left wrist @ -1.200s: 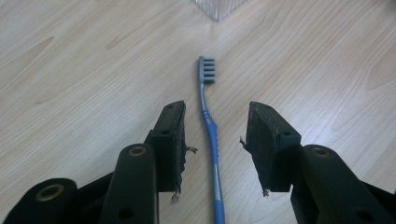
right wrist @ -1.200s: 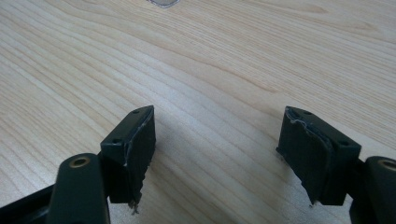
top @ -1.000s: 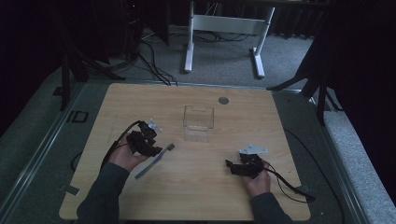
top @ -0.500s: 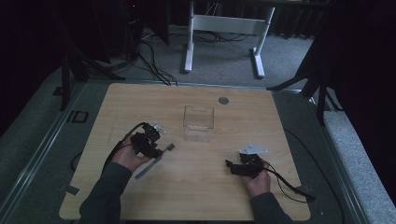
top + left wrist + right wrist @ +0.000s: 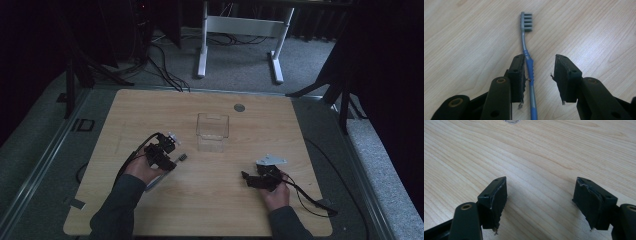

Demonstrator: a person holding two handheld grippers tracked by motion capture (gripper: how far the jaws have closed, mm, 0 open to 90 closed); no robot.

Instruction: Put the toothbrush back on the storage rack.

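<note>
I see two grippers, one in each hand, low over the wooden table (image 5: 300,125). My left gripper (image 5: 539,75) has been closing its jaws, but they are not yet pinching: one toothbrush (image 5: 528,60) lies flat on the table between them, right against one jaw, with a gap to the other. Its grey bristles point away from me. My right gripper (image 5: 540,202) has its jaws spread wide over bare wood. Farther off, past the toothbrush, stands one clear box (image 5: 213,131). Beyond the box lies one small round grey disc (image 5: 239,107).
</note>
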